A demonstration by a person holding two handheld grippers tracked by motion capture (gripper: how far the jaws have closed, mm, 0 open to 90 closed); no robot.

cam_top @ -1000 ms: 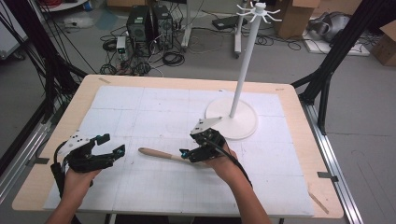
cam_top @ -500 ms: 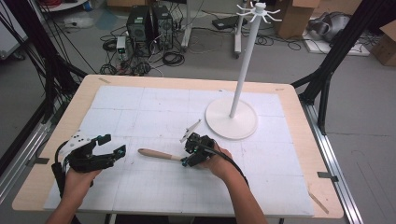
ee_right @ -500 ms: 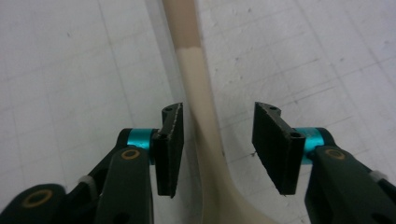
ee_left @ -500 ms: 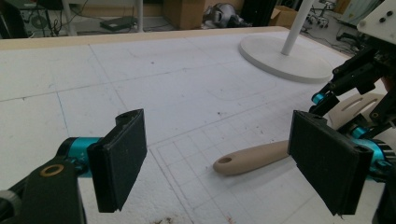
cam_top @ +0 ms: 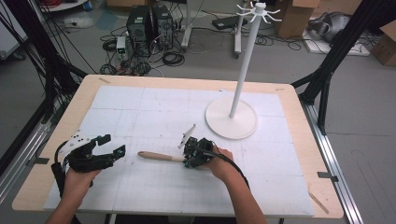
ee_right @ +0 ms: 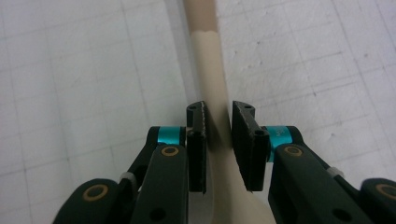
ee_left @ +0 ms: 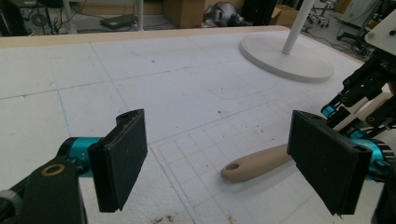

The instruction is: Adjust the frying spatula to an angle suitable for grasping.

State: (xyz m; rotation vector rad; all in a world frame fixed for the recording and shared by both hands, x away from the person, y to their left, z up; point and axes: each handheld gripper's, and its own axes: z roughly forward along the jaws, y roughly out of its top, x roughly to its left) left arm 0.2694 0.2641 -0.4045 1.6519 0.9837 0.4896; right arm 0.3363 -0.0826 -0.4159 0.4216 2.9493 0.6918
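So far only the grasp looks made: the beige utensil with a rounded wooden handle and a paler neck lies flat on the white gridded foam mat, in front of and to the left of the white round-based hook stand, well apart from its base. Its handle end points away from the stand toward the left gripper. The right gripper has just been closing, and its black pads now clamp the utensil's pale neck, with the utensil not visibly off the mat. Farther from the stand, the left gripper hovers with jaws wide apart, empty, near the handle tip. Judging by the layout, lifting the utensil and carrying it toward the stand's top hooks is all still to do.
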